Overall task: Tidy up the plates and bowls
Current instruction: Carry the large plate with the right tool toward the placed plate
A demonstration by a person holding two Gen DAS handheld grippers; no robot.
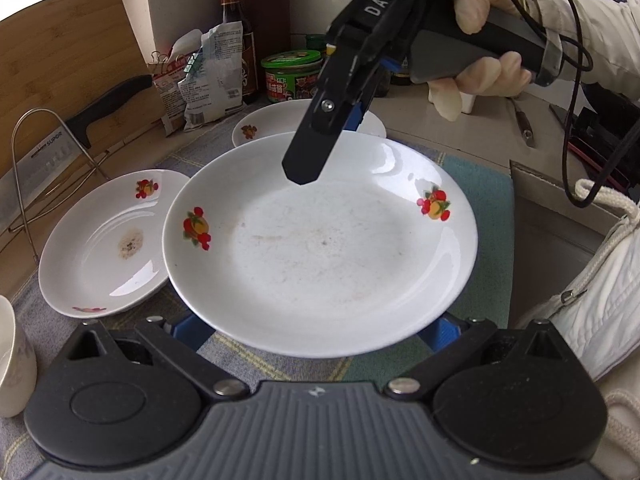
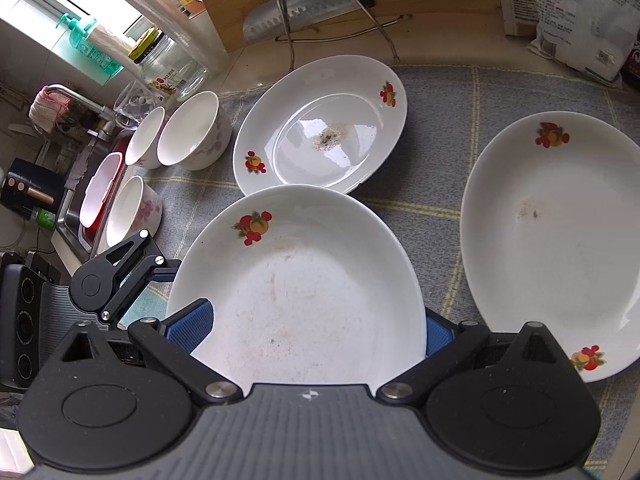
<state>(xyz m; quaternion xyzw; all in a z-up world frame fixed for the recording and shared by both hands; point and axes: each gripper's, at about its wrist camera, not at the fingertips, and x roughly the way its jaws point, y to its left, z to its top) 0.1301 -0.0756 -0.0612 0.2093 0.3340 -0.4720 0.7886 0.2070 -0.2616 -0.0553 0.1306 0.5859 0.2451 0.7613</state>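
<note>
The large plate (image 1: pixel 320 240) sits raised above the checked cloth (image 2: pixel 440 92), overlapping the rim of the stained plate (image 1: pixel 100 244) to its left. The right gripper (image 1: pixel 306 170) comes in from the far side, one black finger lying on the plate's upper face; whether a second finger presses from beneath cannot be told. In the right wrist view its blue pads (image 2: pixel 190 326) flank the plate's near rim, spread wide. The left gripper (image 1: pixel 312 336) has blue pads showing at both sides under the near rim, also spread wide, so no firm pinch is confirmed.

Risk: the glazed rim looks slick and the plate carries residue; a shallow or one-sided hold could let it tip and strike the stained plate below (chipping likely).

Clearance: a third plate (image 2: pixel 552 240) lies well apart to one side; three bowls (image 2: pixel 192 136) crowd the cloth's edge beside the sink (image 2: pixel 68 208). Open cloth between the plates is narrow. The knife rack (image 2: pixel 320 12) bounds the back.
</note>
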